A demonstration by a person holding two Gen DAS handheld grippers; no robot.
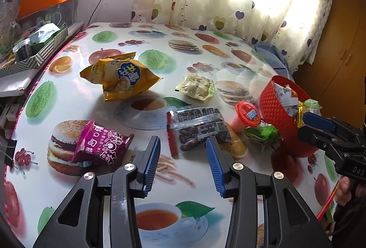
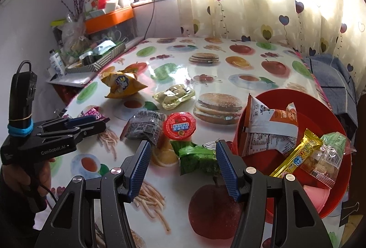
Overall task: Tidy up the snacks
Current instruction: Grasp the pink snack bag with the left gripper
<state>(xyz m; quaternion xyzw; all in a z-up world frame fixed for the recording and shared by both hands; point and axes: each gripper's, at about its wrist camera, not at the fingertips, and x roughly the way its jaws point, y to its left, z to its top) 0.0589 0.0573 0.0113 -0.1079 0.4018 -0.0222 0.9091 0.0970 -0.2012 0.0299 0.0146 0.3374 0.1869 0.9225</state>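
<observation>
We are looking along both grippers at a table (image 1: 68, 92) covered in a fruit-and-burger print cloth, snacks scattered across it. Going from the left: a purple packet (image 1: 100, 145) is lying near the table's left side, and a yellow chip bag (image 1: 121, 76) farther back. Our left gripper (image 1: 183, 156) is hovering with its jaws partly apart and nothing between them, pointing down toward a clear packet of dark snacks (image 1: 199, 126), probably because that is the next thing to collect. A pale yellow packet (image 1: 196, 86) is sitting behind it. Next comes a red-lidded jelly cup (image 2: 180, 125), lying on its side. Our right gripper (image 2: 183, 163) is standing wide and empty, straddling a green wrapper (image 2: 196, 156) just beside the red basket (image 2: 338, 188), likely lining up a grab. The basket, at far right, is already holding several packets, so sorting seems partly done.
</observation>
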